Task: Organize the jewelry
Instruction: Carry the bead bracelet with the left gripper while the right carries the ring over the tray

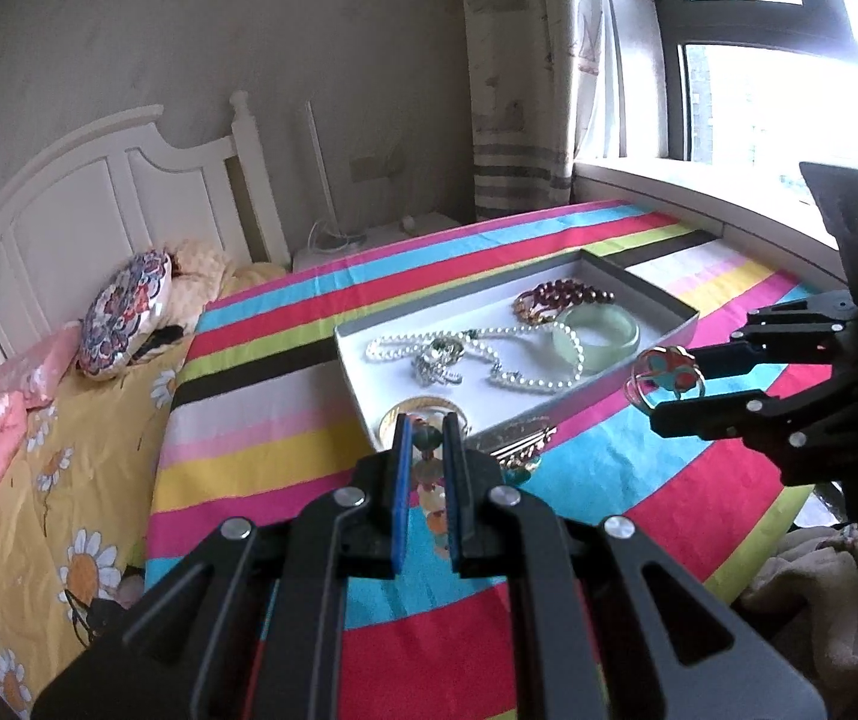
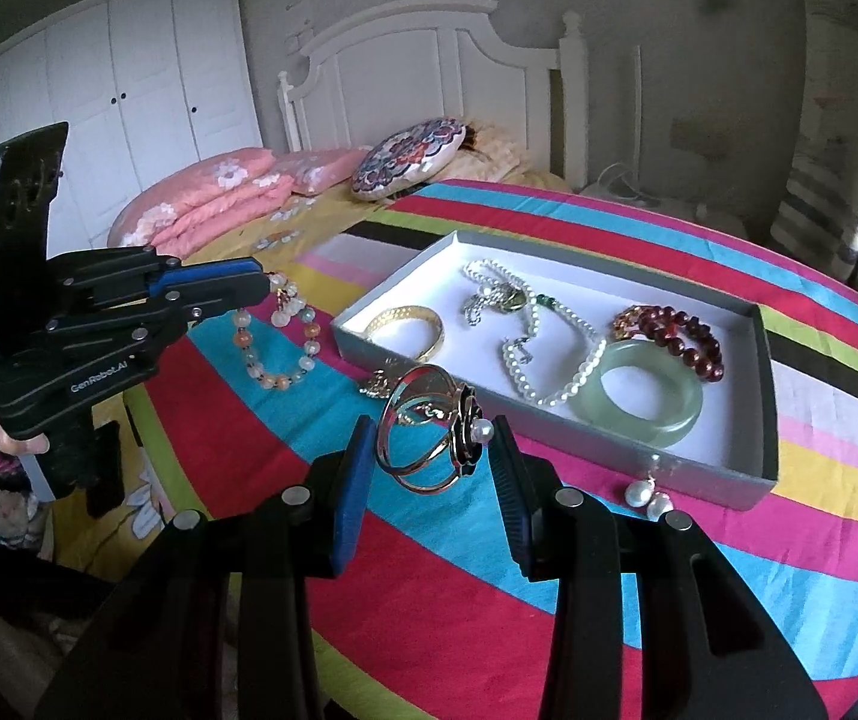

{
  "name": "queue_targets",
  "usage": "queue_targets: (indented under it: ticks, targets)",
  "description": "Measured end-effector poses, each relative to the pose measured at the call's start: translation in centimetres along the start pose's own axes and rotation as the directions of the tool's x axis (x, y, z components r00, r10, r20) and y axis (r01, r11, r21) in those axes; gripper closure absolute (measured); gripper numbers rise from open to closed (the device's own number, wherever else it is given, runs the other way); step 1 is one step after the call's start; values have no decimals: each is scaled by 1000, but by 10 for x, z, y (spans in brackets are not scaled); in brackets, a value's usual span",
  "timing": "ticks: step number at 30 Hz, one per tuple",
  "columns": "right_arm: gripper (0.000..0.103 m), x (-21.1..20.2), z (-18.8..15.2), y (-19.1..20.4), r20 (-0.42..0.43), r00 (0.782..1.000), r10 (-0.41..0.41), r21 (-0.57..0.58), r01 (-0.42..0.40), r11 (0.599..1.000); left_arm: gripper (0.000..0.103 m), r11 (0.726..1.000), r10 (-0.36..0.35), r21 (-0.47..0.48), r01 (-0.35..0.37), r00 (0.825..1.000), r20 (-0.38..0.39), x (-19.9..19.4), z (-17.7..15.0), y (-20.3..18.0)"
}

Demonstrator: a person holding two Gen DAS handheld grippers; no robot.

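A grey tray with a white floor lies on the striped cloth. In it are a pearl necklace, a jade bangle, a dark red bead bracelet, a gold bangle and a silver piece. My left gripper is shut on a multicolour bead bracelet and holds it up left of the tray. My right gripper is shut on a gold ring brooch with a black flower and pearl, just in front of the tray's near wall. The brooch also shows in the left wrist view.
A gold chain piece lies on the cloth by the tray's near corner. Pearl earrings lie in front of the tray's right end. A bed with pink quilts and a round cushion stands behind. A window is at the right.
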State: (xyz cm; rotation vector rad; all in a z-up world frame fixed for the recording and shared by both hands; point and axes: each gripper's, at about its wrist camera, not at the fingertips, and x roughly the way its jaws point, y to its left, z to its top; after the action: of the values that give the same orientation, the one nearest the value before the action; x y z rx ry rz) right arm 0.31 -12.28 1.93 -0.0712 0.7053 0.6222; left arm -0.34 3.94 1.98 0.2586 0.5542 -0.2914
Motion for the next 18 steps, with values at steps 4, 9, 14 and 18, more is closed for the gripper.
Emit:
queue_targets:
  ticks: [4, 9, 14, 18]
  targets:
    - [65, -4, 3, -5, 14, 1000, -13, 7, 13, 1000, 94, 1000, -4, 21, 3, 1000, 17, -3, 9, -4]
    - [65, -8, 8, -12, 33, 999, -32, 12, 32, 999, 94, 998, -15, 55, 13, 999, 42, -5, 25, -13]
    - [65, -6, 17, -24, 42, 997, -62, 12, 62, 998, 94, 996, -41, 83, 37, 998, 49, 6, 44, -22]
    - [65, 2, 26, -36, 37, 994, -100, 6, 100, 995, 94, 995, -65, 82, 61, 997, 47, 20, 60, -23]
